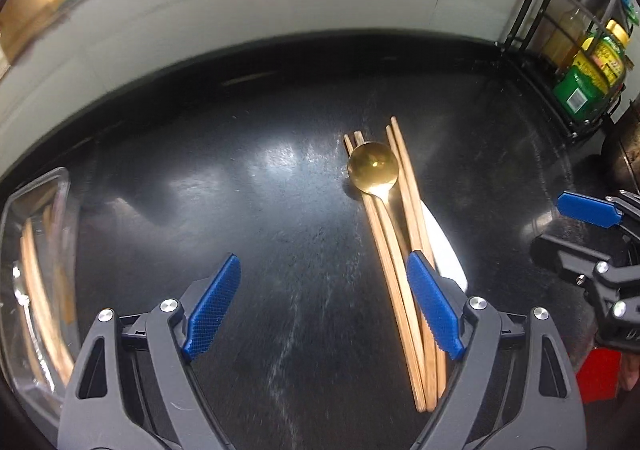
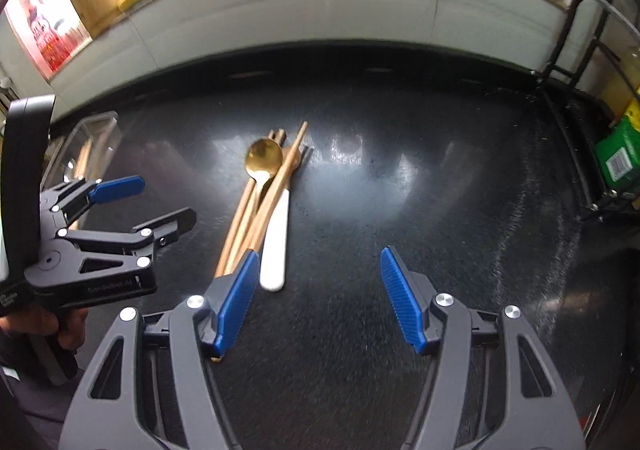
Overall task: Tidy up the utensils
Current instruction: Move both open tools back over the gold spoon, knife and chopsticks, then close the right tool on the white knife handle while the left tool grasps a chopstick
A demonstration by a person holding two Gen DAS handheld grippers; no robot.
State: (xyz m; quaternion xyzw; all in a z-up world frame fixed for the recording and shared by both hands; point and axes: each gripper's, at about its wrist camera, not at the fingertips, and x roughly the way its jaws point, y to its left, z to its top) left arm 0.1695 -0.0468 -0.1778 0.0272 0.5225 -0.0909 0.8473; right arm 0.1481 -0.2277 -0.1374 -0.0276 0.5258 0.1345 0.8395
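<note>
On the glossy black table [image 1: 248, 209] lay a loose pile of utensils: several long light-wood chopsticks [image 1: 390, 262] with a round-bowled gold metal spoon [image 1: 373, 167] resting across them. That spoon carried a white handle [image 2: 276, 246], which ran alongside the sticks. At the table's left edge stood a clear plastic rectangular container [image 1: 36, 262], which appeared, through blur and glare, to hold more wooden sticks.

The left gripper [image 1: 324, 306] hung over bare table with its jaws released and wide, nothing between them; its right pad overlapped the chopsticks in view, though contact could not be confirmed. The right gripper [image 2: 320, 300] likewise stood with jaws released and empty, just right of the white handle.

Judgement: the step in hand was a first pick from the pile. The spoon, lying uppermost, should be lifted first. A grip across the white handle near its middle would serve best, jaws set crosswise to it. The chopsticks could scatter or roll if nudged, so the descent should be straight and slow.
</note>
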